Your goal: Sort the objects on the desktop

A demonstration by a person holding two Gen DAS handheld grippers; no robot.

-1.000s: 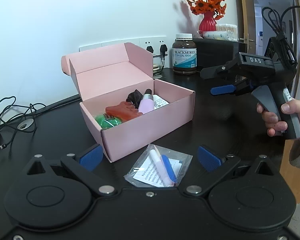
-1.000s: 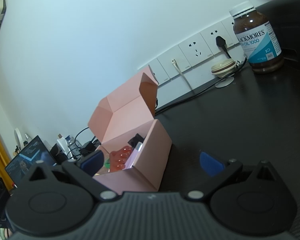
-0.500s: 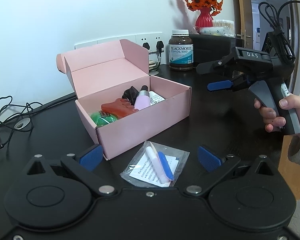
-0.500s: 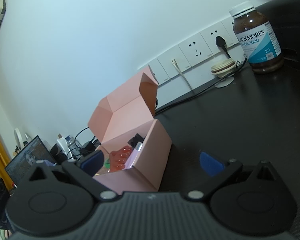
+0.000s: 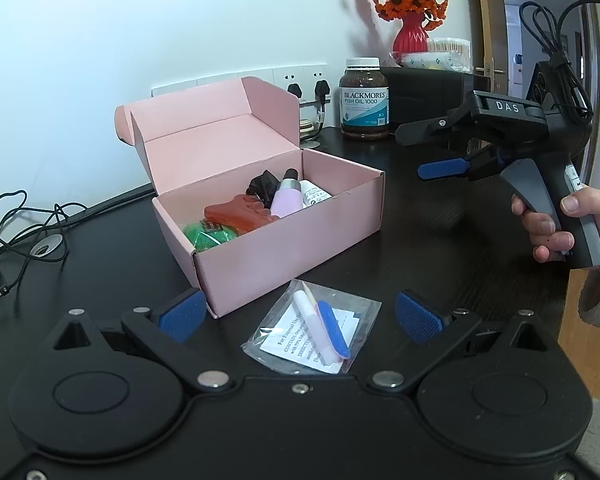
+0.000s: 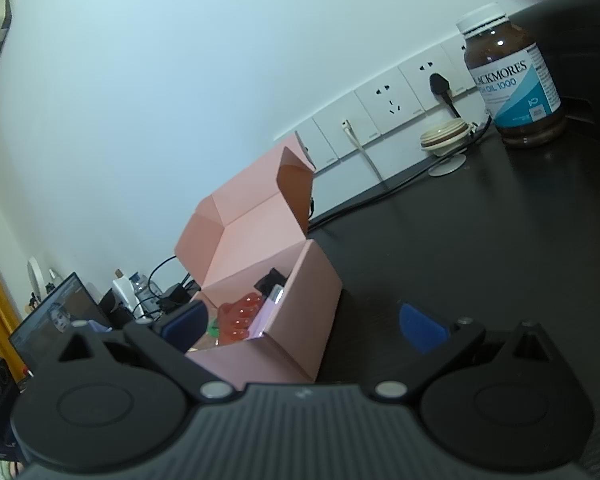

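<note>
An open pink cardboard box (image 5: 284,236) stands mid-desk with its lid up. Inside lie a green item (image 5: 208,236), a red piece (image 5: 236,212), a lilac bottle (image 5: 286,200), a black item (image 5: 262,186) and a white tube (image 5: 316,194). A clear plastic bag (image 5: 276,338) holding a blue file and a pink stick lies on the desk in front of the box. My left gripper (image 5: 299,315) is open, low over the desk, its fingers either side of the bag. My right gripper (image 5: 410,152) is open and empty, held by a hand (image 5: 548,228) right of the box. From the right wrist, that gripper (image 6: 302,324) faces the box (image 6: 300,320).
A brown Blackmores bottle (image 5: 364,98) stands at the back by wall sockets (image 6: 388,100). Behind it are a black unit (image 5: 428,92), a red vase of orange flowers (image 5: 410,12) and a tub of cotton buds. Cables (image 5: 20,224) lie at the left. A laptop (image 6: 56,320) sits beyond.
The left wrist view shifted slightly a second ago, with the back items rising a little in frame, then held still. The bag, the box and the right gripper have not moved.
</note>
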